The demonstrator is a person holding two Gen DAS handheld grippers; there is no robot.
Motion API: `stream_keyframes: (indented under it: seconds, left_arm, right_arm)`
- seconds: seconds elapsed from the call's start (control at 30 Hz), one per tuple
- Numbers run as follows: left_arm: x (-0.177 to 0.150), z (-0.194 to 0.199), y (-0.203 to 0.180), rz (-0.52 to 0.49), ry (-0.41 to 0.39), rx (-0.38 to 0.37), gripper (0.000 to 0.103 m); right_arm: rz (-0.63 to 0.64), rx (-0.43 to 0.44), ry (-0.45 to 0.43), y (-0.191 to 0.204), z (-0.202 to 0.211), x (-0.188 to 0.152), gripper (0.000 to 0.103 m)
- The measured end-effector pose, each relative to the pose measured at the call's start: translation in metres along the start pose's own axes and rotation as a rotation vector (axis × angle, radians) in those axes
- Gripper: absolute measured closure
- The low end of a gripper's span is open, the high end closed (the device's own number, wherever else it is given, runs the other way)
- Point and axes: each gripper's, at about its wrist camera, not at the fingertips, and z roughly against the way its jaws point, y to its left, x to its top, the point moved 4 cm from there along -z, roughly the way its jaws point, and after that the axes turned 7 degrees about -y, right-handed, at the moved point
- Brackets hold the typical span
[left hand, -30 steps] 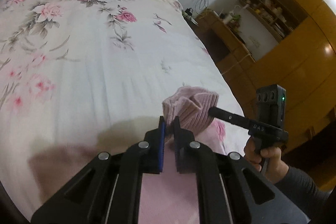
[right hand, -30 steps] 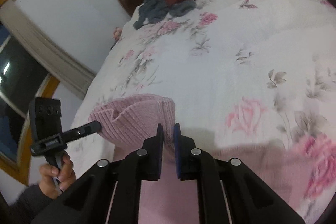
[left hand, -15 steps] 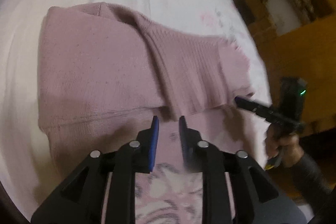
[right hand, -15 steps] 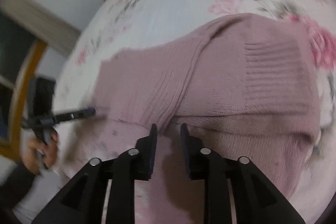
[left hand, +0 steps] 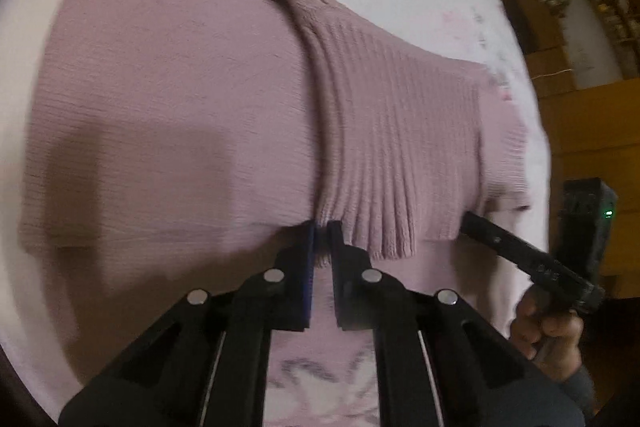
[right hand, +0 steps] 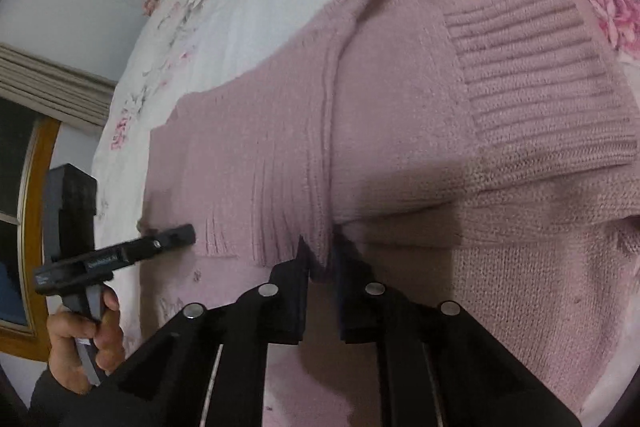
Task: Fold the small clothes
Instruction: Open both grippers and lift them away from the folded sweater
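Two grippers [left hand: 322,227] [right hand: 320,247] pinch one pink sweater [left hand: 180,99].

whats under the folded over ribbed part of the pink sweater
Another layer of the same pink sweater shows below the ribbed flap, and the floral bedspread around it. Anything between the layers is covered. Both grippers pinch the flap's edge.

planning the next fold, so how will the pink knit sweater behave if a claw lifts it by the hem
Likely floppy: the pink sweater already drapes in soft folds over itself. Probably not slippery, since its ribbed knit looks grippy. The left claw and right claw each pinch only an edge, so the rest would sag.
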Motion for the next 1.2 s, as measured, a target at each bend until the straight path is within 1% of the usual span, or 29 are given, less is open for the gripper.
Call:
stream_keyframes:
  seconds: [0.07,0.1,0.13,0.17,0.2,0.23,0.27,0.3,0.33,0.4,0.43,0.47,0.5,0.57,0.6,0.63,0.67,0.73,0.77,0.8,0.83,0.87,0.9,0.93,1.0,1.07,1.1,1.13,1.2]
  left_arm:
    - [0.001,0.009,-0.001,-0.029,-0.011,0.007,0.097]
    - [0.001,0.019,-0.002,-0.047,-0.033,0.021,0.097]
    - [0.003,0.027,-0.005,-0.057,-0.058,0.036,0.095]
    - [0.004,0.039,-0.008,-0.064,-0.096,0.027,0.093]
    - [0.005,0.045,-0.014,-0.062,-0.114,0.003,0.090]
    - [0.005,0.053,-0.020,-0.056,-0.140,-0.057,0.086]
    - [0.006,0.056,-0.028,-0.058,-0.157,-0.133,0.079]
    - [0.005,0.054,-0.033,-0.062,-0.156,-0.175,0.077]
    - [0.006,0.047,-0.039,-0.055,-0.137,-0.224,0.072]
    - [0.007,0.026,-0.039,-0.024,-0.083,-0.260,0.070]
    - [0.008,0.010,-0.034,-0.026,-0.061,-0.206,0.070]
    - [0.007,-0.003,-0.030,-0.032,-0.042,-0.144,0.068]
    - [0.007,-0.014,-0.023,-0.021,-0.018,-0.120,0.070]
    - [0.007,-0.013,-0.014,0.050,-0.014,-0.177,0.070]
    - [0.007,-0.004,-0.013,0.059,-0.022,-0.196,0.068]
    - [0.006,0.011,-0.011,0.060,-0.052,-0.209,0.057]
    - [0.002,0.027,-0.009,0.059,-0.083,-0.217,0.043]
    - [-0.016,0.065,0.003,0.063,-0.127,-0.249,0.035]
    - [-0.029,0.080,0.010,0.066,-0.133,-0.256,0.034]
    - [-0.043,0.091,0.012,0.067,-0.134,-0.257,0.033]
    - [-0.067,0.112,0.024,0.065,-0.135,-0.253,0.028]
    - [-0.081,0.123,0.031,0.063,-0.136,-0.243,0.024]
    - [-0.102,0.136,0.037,0.057,-0.135,-0.221,0.022]
    - [-0.126,0.151,0.049,0.055,-0.128,-0.192,0.022]
    - [-0.170,0.172,0.072,0.084,-0.116,-0.169,0.022]
    - [-0.205,0.184,0.090,0.137,-0.101,-0.162,0.022]
    - [-0.227,0.190,0.101,0.175,-0.091,-0.175,0.022]
    - [-0.238,0.191,0.109,0.198,-0.077,-0.182,0.022]
    - [-0.265,0.192,0.124,0.242,-0.054,-0.179,0.022]
  right_arm:
    - [0.016,0.032,0.002,0.006,0.007,0.000,0.086]
    - [0.015,0.039,-0.009,0.009,0.012,0.001,0.082]
    - [0.013,0.041,-0.038,0.010,0.023,0.003,0.082]
    - [0.012,0.040,-0.068,0.011,0.032,0.006,0.082]
    - [0.012,0.044,-0.100,0.012,0.039,0.008,0.082]
    - [0.005,0.067,-0.131,0.015,0.046,0.010,0.082]
    - [-0.002,0.095,-0.135,0.017,0.047,0.011,0.082]
    - [-0.005,0.130,-0.118,0.020,0.041,0.010,0.082]
    - [-0.011,0.134,-0.099,0.022,0.033,0.010,0.082]
    - [-0.027,0.110,-0.045,0.018,0.012,0.005,0.082]
    - [-0.027,0.076,-0.037,0.014,0.006,0.004,0.088]
    - [-0.029,0.058,-0.037,0.010,0.000,0.003,0.092]
    - [-0.040,0.058,-0.037,0.005,0.000,0.001,0.095]
    - [-0.073,0.090,-0.043,0.002,0.009,-0.001,0.088]
    - [-0.084,0.120,-0.056,0.001,0.021,-0.002,0.079]
    - [-0.088,0.147,-0.074,0.000,0.038,-0.005,0.070]
    - [-0.090,0.168,-0.085,0.000,0.050,-0.009,0.068]
    - [-0.096,0.201,-0.085,-0.012,0.083,-0.025,0.063]
    - [-0.095,0.200,-0.081,-0.018,0.096,-0.034,0.062]
    - [-0.083,0.190,-0.075,-0.027,0.113,-0.049,0.062]
    - [-0.070,0.166,-0.071,-0.034,0.125,-0.062,0.060]
    - [-0.056,0.142,-0.063,-0.046,0.143,-0.081,0.059]
    - [-0.055,0.128,-0.045,-0.055,0.155,-0.098,0.055]
    - [-0.069,0.109,-0.017,-0.069,0.167,-0.120,0.055]
    - [-0.108,0.101,0.014,-0.089,0.185,-0.154,0.054]
    - [-0.178,0.107,0.047,-0.110,0.197,-0.188,0.054]
    - [-0.211,0.123,0.057,-0.116,0.200,-0.201,0.054]
    - [-0.253,0.139,0.076,-0.124,0.202,-0.219,0.054]
    - [-0.281,0.141,0.092,-0.129,0.201,-0.240,0.054]
